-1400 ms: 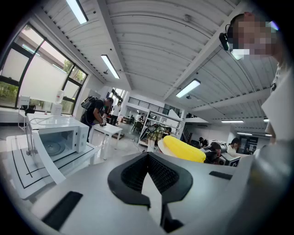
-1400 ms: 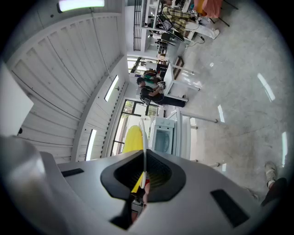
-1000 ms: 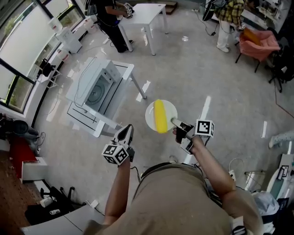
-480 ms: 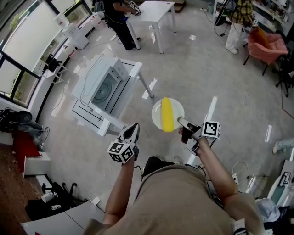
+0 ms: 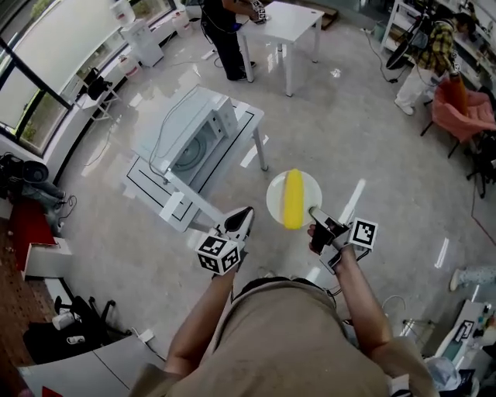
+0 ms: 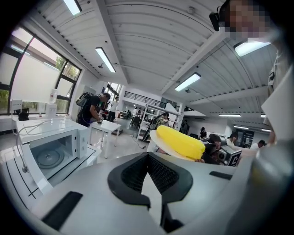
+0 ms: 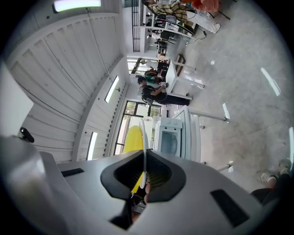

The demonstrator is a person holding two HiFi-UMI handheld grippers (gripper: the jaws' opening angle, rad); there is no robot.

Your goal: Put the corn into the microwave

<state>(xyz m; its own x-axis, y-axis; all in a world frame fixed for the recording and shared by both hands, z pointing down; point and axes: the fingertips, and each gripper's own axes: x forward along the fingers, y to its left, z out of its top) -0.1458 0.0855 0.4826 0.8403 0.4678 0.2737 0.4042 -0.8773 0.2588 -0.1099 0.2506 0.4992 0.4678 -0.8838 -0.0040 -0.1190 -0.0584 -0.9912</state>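
Note:
A yellow corn cob (image 5: 294, 198) lies on a small white plate (image 5: 275, 203). My right gripper (image 5: 319, 223) is shut on the plate's near rim and holds it level above the floor. In the right gripper view the plate (image 7: 143, 133) shows edge-on between the pads, with the corn (image 7: 132, 137) on its left. The white microwave (image 5: 194, 132) stands ahead to the left, its cavity and round turntable showing. My left gripper (image 5: 239, 221) is shut and holds nothing, left of the plate. From the left gripper view the corn (image 6: 180, 141) is to the right and the microwave (image 6: 50, 147) to the left.
The microwave sits on a low white table (image 5: 242, 122) with thin legs. A second white table (image 5: 291, 19) stands at the back with a person beside it. More people and a pink chair (image 5: 465, 108) are at the far right. Windows line the left wall.
Both grippers have moved forward together, the plate and corn going with the right one. The microwave table now lies closer, just left of the left gripper.

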